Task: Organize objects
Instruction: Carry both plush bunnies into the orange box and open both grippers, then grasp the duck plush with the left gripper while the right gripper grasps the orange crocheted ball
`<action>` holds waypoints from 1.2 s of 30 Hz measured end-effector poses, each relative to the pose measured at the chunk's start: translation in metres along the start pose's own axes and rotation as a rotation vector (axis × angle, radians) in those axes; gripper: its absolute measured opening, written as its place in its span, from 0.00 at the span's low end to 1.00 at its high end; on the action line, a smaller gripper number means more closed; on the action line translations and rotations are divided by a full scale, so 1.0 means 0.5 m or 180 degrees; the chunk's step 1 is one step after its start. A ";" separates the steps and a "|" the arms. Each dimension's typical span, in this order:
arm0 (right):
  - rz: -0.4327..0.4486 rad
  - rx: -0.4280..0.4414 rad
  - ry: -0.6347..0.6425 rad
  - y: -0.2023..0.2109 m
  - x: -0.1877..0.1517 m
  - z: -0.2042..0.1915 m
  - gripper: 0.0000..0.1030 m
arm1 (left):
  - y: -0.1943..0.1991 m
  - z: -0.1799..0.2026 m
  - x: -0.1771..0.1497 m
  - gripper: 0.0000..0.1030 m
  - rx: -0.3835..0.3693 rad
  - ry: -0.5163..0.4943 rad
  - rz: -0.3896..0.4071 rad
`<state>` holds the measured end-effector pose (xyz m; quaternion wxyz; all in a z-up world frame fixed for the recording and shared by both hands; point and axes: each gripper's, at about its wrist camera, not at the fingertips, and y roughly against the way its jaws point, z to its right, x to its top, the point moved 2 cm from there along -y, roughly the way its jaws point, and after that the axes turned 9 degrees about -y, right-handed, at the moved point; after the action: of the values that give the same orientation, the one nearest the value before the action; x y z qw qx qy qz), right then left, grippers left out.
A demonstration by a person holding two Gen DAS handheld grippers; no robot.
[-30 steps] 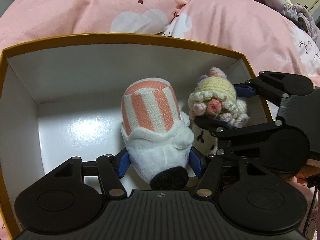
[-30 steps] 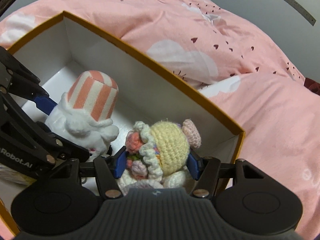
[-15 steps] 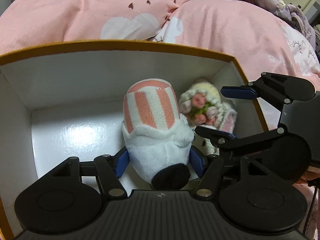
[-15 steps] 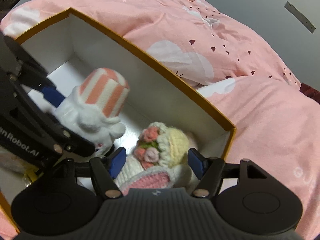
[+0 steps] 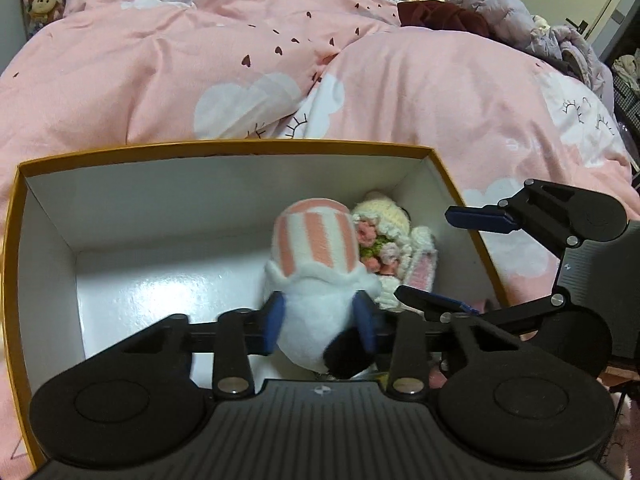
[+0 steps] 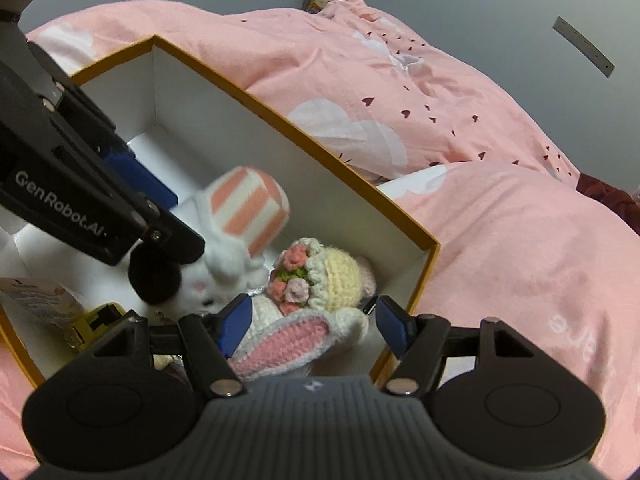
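Left gripper (image 5: 320, 322): pressed onto the white body of the striped plush toy (image 5: 316, 264); both blue pads are sunk into the fabric, so the toy is judged to be pinched, not merely flanked. The grip is taken low on the body, presumably so the toy can be set down upright.

Right gripper (image 6: 314, 326): spread wide. The crocheted bunny (image 6: 316, 280) lies between the blue pads; a gap is seen at the right pad, while contact at the left pad cannot be told. The bunny is judged to be released.

Striped plush toy: held inside the box, near its right end, striped top pointing away from the camera. Whether its base rests on the floor of the box cannot be told.

Crocheted bunny: seen lying in the far right corner of the box, just beside the striped toy and apparently touching it. The corner placement is judged deliberate, so that the toys are packed side by side.

Small items: a yellow object (image 6: 94, 320) and a printed packet (image 6: 36, 300) are noted at the near end of the box; neither can be identified.

Box (image 5: 224, 147): open, orange-edged, white inside, set on the bed. Much of its floor to the left is unoccupied.

Duvet (image 5: 440, 92): pink, spread behind and around the box.

Clothes (image 5: 500, 16): heaped at the far side of the bed.

Stage: placement judged nearly complete; release of the striped toy is outstanding.
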<state>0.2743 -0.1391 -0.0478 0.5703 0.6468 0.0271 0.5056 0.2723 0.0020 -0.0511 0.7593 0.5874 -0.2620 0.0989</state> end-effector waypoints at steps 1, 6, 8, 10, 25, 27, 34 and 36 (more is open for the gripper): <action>0.0010 0.0009 -0.0029 0.003 -0.001 0.001 0.68 | -0.003 0.001 0.002 0.37 0.0001 -0.0005 -0.0012; 0.0018 -0.0002 -0.0142 0.009 -0.006 0.003 0.67 | -0.026 0.008 0.009 0.35 0.0076 0.0036 0.0027; 0.0020 -0.0001 -0.0193 0.012 -0.007 0.003 0.67 | -0.034 0.014 0.013 0.35 0.0170 0.0005 0.0033; 0.0017 -0.0004 -0.0228 0.013 -0.008 0.004 0.67 | -0.043 0.009 0.017 0.35 0.0209 0.0037 0.0051; 0.0340 0.0102 -0.0721 0.094 0.000 -0.001 0.53 | 0.079 0.031 0.015 0.37 0.0214 -0.0056 0.0523; 0.0391 0.0136 -0.0835 0.117 0.000 -0.006 0.53 | 0.119 0.042 0.009 0.37 0.0222 -0.0128 0.0626; 0.0449 0.0194 -0.1058 0.213 -0.018 -0.060 0.53 | 0.243 0.085 -0.049 0.37 0.0164 -0.0373 0.0691; 0.0428 0.0281 -0.1140 0.240 -0.034 -0.079 0.53 | 0.280 0.094 -0.075 0.37 0.0136 -0.0410 0.0742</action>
<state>0.1737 -0.1632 0.0271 0.5020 0.7512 -0.0959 0.4178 0.1635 0.0040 0.0553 0.7116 0.5741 -0.3745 0.1540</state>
